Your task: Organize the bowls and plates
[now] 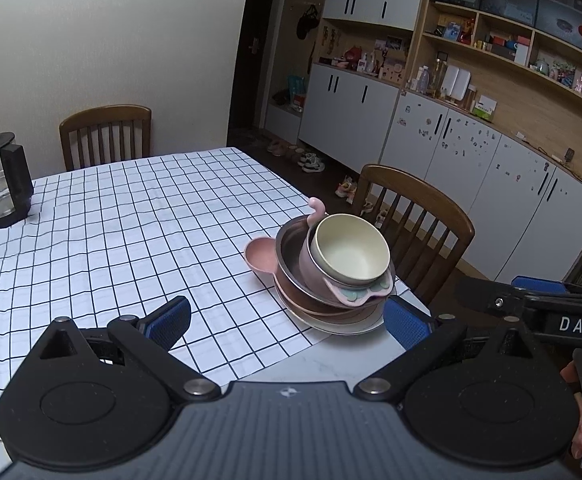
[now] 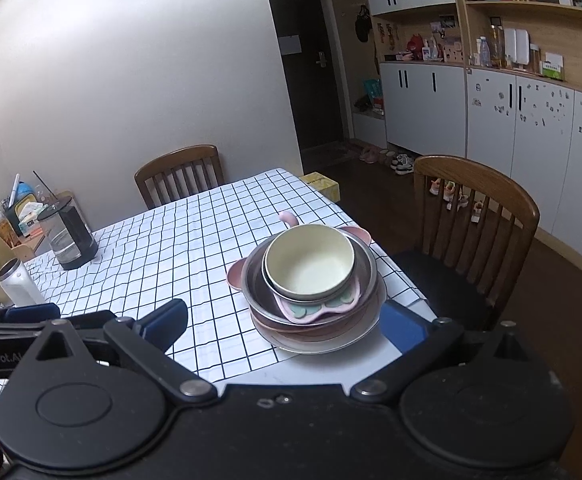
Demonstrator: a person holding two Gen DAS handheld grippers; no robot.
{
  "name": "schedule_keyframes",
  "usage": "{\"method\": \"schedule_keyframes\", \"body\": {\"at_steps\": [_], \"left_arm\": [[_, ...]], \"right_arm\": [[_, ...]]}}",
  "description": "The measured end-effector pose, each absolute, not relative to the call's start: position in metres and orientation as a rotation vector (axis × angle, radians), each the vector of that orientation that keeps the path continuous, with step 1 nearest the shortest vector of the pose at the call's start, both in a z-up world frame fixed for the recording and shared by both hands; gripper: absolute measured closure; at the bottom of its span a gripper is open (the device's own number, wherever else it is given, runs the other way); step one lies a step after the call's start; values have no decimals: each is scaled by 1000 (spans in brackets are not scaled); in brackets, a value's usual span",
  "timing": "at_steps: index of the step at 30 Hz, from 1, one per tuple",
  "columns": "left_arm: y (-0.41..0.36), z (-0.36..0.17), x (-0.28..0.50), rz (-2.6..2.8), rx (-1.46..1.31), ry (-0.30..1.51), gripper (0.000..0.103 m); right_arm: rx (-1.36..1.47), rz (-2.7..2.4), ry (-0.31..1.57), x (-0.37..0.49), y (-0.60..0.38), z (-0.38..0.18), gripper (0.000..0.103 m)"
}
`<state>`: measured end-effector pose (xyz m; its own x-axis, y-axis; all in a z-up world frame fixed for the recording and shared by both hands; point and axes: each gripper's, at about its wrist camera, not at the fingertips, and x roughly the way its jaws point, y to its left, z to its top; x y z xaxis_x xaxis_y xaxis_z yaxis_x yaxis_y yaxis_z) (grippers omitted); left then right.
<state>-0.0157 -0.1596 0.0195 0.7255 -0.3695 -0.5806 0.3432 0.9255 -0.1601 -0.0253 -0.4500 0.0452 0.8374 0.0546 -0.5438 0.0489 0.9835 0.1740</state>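
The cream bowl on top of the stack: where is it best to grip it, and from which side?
Probably grip the cream bowl by its rim, one finger inside, one outside, coming down from above on the near side. It sits open side up, topmost in the stack of dishes, with its rim exposed. Both the left gripper and the right gripper are open and empty.

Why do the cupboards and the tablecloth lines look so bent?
Fisheye lenses: in the left wrist view the cabinets bow and the corners go dark; in the right wrist view the checked tablecloth grid curves. Both are dim but sharp, with the stack of dishes casting soft shadows.
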Motion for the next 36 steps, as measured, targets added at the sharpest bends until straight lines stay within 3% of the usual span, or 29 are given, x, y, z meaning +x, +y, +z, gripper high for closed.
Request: {"method": "schedule_keyframes", "body": {"at_steps": [36], "left_arm": [[-157,25,-23,-410,-28,581,0]], "right_arm": [[130,-16,490,-41,-430,54,0]]}}
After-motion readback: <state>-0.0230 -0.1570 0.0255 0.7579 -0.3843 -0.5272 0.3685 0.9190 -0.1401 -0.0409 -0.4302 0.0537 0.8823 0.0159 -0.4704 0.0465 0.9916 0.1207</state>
